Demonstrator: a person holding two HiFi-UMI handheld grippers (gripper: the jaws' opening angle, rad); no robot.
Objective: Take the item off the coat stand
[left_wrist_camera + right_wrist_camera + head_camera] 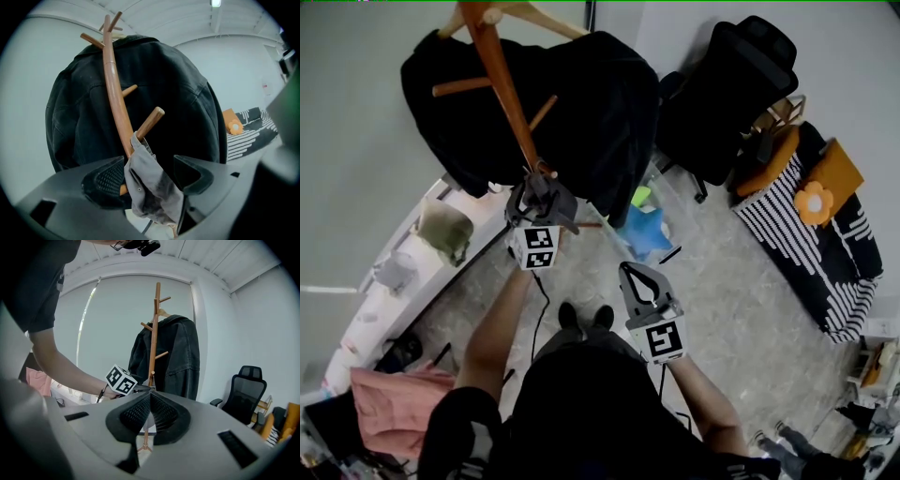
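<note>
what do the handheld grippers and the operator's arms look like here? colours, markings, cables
Left gripper and right gripper: dark grey plastic shells, black mesh-textured jaw pads. Each carries a white cube with black square markers. A black cable trails from the left one. Short dark sleeves, forearms bare.

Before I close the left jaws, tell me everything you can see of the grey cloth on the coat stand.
The grey cloth is a small, limp piece of thin fabric, light grey with darker folds and a stitched edge. Its top is caught where a low wooden peg meets the coat stand's pole; the rest hangs crumpled below. It lies between the left gripper's jaws, which stand apart around it. A black jacket hangs behind it.
</note>
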